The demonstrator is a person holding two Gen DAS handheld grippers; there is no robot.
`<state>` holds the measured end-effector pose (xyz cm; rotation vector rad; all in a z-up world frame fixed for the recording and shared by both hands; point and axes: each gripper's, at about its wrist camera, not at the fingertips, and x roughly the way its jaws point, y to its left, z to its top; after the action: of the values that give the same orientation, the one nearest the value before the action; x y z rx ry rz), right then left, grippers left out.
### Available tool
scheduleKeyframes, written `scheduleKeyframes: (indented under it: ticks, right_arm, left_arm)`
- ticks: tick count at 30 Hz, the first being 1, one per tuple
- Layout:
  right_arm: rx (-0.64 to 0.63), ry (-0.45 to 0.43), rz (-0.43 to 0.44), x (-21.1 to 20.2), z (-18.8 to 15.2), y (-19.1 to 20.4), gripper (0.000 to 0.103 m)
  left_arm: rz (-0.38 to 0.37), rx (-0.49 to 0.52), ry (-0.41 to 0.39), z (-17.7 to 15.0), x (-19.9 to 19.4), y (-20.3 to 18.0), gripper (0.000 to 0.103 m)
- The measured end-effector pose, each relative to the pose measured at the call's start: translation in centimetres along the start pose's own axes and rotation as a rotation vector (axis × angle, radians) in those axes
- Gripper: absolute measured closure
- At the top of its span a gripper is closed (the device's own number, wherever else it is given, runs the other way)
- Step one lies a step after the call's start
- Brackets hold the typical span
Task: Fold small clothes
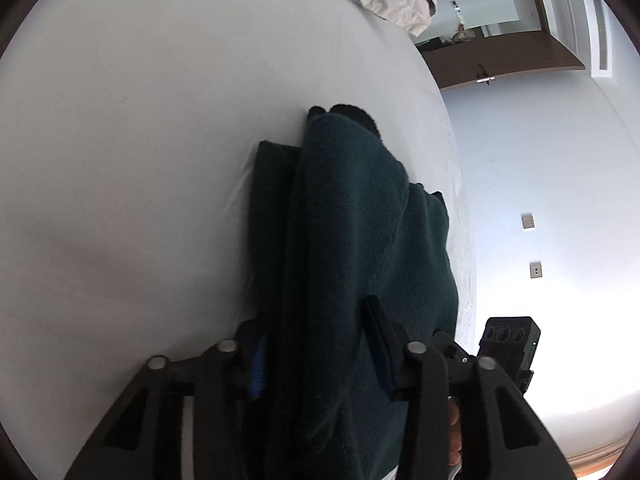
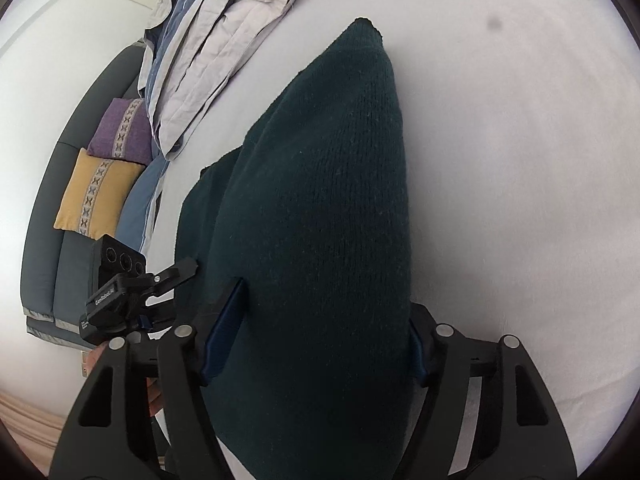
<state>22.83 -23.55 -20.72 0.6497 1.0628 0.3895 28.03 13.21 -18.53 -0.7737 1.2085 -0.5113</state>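
A dark green knitted garment [image 1: 352, 240] lies partly folded on a white bed sheet [image 1: 120, 160]. My left gripper [image 1: 316, 344] is shut on a thick fold of it, the cloth bunched between the fingers. In the right wrist view the same garment [image 2: 328, 200] rises in a long ridge from my right gripper [image 2: 320, 328], which is shut on its near end. A lower layer of the garment [image 2: 200, 216] lies flat to the left. The left gripper's body [image 2: 120, 292] shows at the left in the right wrist view.
A crumpled pale quilt [image 2: 224, 32] lies at the far side of the bed. A dark sofa [image 2: 52, 216] with a purple cushion [image 2: 120, 130] and a yellow cushion [image 2: 96, 196] stands beside it. A brown door [image 1: 500, 56] and a wall with sockets [image 1: 528, 222] lie beyond the bed edge.
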Motion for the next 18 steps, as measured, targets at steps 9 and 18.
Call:
scheduleKeyframes:
  ticks: [9, 18]
  right_arm:
    - [-0.043, -0.043, -0.012, -1.4, -0.4, 2.9, 0.065]
    - [-0.039, -0.087, 0.095, -6.5, -3.5, 5.9, 0.067]
  left_arm:
    - [-0.037, -0.010, -0.019, -0.7, -0.4, -1.6, 0.079]
    - [-0.094, 0.079, -0.033, -4.8, -4.7, -6.6, 0.079]
